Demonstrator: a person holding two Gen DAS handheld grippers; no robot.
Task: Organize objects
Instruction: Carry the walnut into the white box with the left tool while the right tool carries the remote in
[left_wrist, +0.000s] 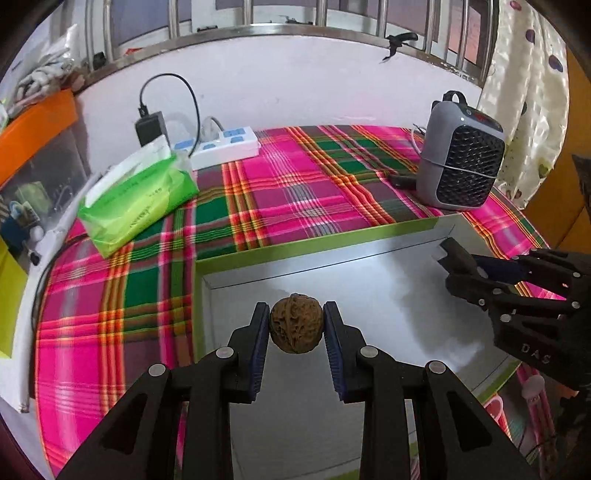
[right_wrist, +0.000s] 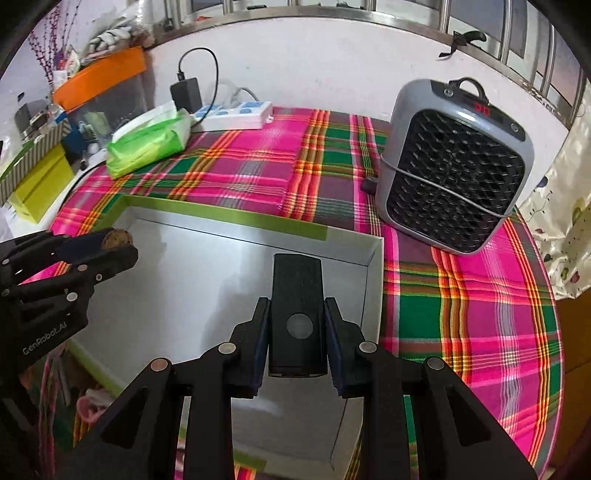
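Note:
My left gripper (left_wrist: 296, 325) is shut on a brown wrinkled walnut (left_wrist: 296, 322), held above the near-left part of a shallow white box with a green rim (left_wrist: 236, 254). My right gripper (right_wrist: 297, 325) is shut on a flat black rectangular device with a round grey button (right_wrist: 297, 310), held over the box's right side (right_wrist: 373, 280). In the left wrist view the right gripper (left_wrist: 448, 258) reaches in from the right with the black device's end showing. In the right wrist view the left gripper (right_wrist: 118, 242) comes in from the left with the walnut (right_wrist: 117, 236) between its pads.
The box lies on a pink and green plaid cloth (left_wrist: 288, 192). A grey fan heater (right_wrist: 458, 166) stands at the back right. A green tissue pack (left_wrist: 136, 199), a white power strip (left_wrist: 225, 144) and a black charger (left_wrist: 149, 127) sit at the back left. Boxes crowd the left edge.

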